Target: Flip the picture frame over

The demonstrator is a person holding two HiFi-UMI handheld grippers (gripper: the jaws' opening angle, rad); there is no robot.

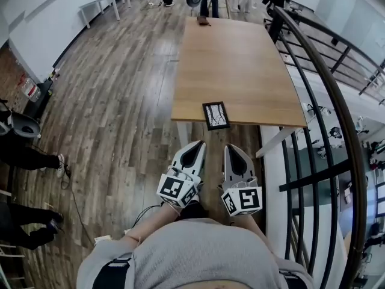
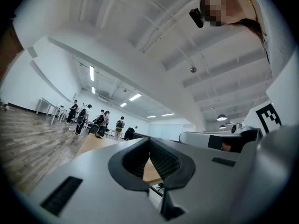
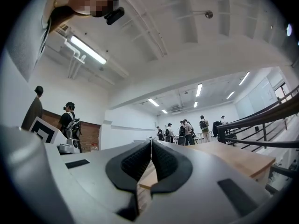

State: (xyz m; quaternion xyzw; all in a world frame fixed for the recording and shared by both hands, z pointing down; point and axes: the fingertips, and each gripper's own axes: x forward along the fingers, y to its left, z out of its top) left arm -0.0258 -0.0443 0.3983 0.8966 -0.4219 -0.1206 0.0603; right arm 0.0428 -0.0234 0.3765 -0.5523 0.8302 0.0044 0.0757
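Pale wood table [image 1: 240,53] fills the upper centre, the picture frame [image 1: 216,115] flat at its near edge. Open plank floor [image 1: 114,113] lies left; a black railing [image 1: 328,95] hems the right. Lower centre, left gripper [image 1: 194,144] and right gripper [image 1: 232,149] are both closed, empty.

Low in the head view, the person wears a pale grey-beige sweater [image 1: 198,251], with a black strap [image 1: 114,274] at lower left. The left gripper [image 1: 195,144] and right gripper [image 1: 233,149] have white shells, black ribbed pads [image 3: 163,160], and each carries a cube [image 1: 176,189] with black-and-white square markers.
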